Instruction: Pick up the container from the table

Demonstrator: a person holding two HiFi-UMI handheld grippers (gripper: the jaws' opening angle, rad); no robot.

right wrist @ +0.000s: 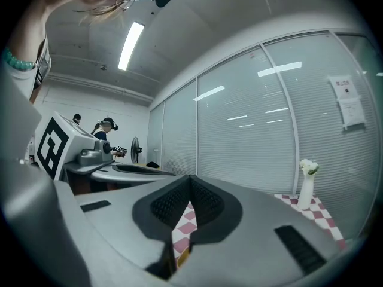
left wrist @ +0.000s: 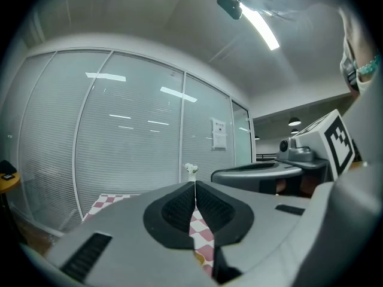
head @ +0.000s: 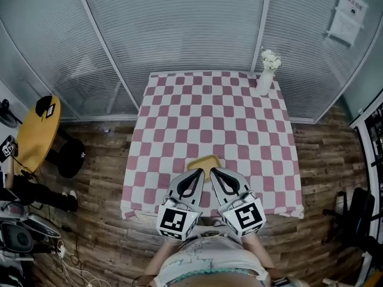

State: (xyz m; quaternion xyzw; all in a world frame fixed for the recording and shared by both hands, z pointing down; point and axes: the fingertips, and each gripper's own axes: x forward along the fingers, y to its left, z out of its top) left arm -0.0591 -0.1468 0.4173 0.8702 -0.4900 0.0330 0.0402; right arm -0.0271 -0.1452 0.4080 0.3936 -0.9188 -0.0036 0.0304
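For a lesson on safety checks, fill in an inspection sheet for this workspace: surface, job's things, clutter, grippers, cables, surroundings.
Surface: table under a pink-and-white checked cloth, lying flat.
Job's things: yellow container on the cloth near the front edge, not held; the gripper tips partly cover it.
Clutter: white vase with flowers at the far right corner.
Grippers: left gripper and right gripper side by side over the front edge, jaws together on both, nothing between them.
Cables: loose cables on the floor at the left; nothing seen on the table.
Surroundings: glass walls with blinds, wooden floor, round yellow side table.
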